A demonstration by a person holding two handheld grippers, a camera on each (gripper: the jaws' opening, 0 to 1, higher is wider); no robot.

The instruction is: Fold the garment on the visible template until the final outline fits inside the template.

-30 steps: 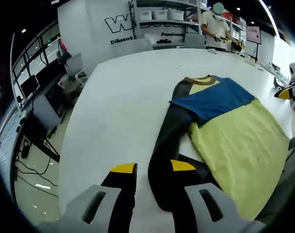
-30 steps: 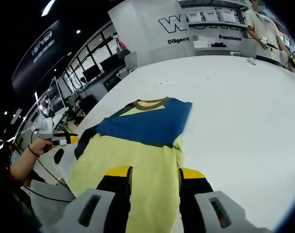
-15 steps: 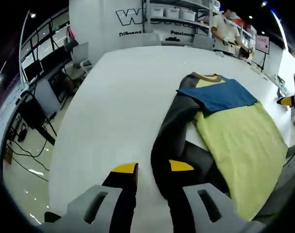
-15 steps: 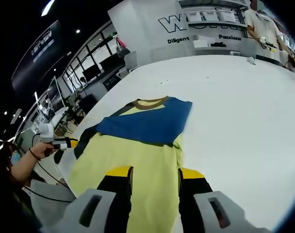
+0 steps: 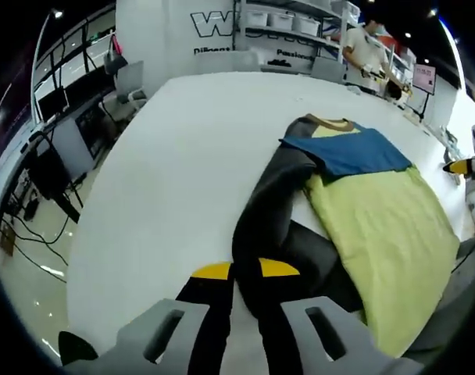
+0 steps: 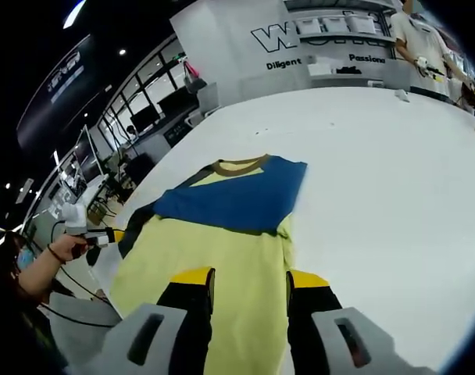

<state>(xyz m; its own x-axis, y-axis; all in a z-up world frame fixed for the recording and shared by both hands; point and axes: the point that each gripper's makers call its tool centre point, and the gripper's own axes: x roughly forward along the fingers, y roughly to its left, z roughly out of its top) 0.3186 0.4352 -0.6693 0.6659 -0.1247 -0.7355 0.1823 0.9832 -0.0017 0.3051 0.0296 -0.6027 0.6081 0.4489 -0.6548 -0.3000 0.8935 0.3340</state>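
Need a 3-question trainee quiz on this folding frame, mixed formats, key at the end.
1. True or false: the left gripper has its fingers nearly together at the end of the dark sleeve.
2. Multiple choice: the right gripper is
A. shut on the blue panel
B. open, its fingers over the yellow-green part of the garment
C. resting on bare table
3. Fill in: the collar lies at the ____ end of the garment in the right gripper view, nearest the wall lettering.

Key: 1 true; 2 B; 3 far.
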